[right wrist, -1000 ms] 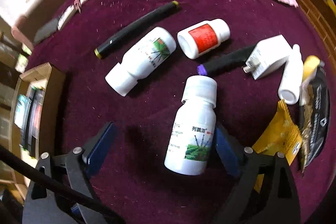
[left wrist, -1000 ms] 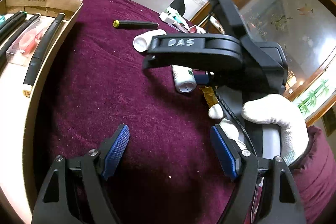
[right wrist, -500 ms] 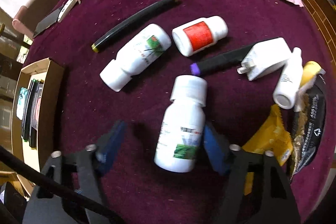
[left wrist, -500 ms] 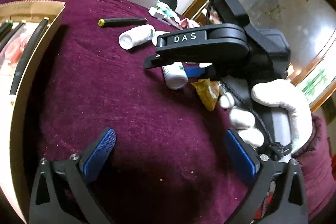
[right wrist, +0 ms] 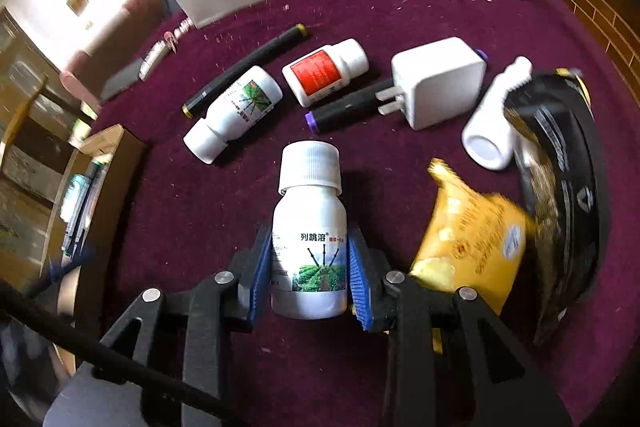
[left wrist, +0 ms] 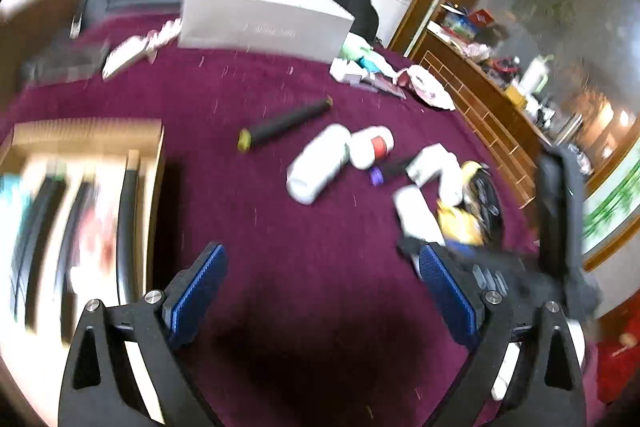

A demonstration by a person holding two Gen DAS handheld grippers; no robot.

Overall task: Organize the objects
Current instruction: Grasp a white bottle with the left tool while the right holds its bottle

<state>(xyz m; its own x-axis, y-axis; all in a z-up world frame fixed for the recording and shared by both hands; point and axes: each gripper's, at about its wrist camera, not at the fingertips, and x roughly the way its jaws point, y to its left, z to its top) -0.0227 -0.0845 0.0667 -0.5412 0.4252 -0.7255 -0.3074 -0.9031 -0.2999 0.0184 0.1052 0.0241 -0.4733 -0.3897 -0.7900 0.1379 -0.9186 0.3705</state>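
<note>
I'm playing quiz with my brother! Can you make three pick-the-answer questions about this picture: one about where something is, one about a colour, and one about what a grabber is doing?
1. Where does the white plastic bottle with the green field label lie?
A. Inside the cardboard box
B. Between the right gripper's blue pads
C. On top of the white plug charger

2. What colour is the label on the small white pill bottle?
A. Red
B. Blue
C. Yellow

3. What is between the left gripper's fingers?
A. A black marker
B. A yellow snack packet
C. Nothing, only the maroon tablecloth

Answers:
1 B, the right gripper is closing with its pads against the bottle's sides.
2 A, a red patch covers its side.
3 C, its jaws stand wide apart over bare cloth.
</note>
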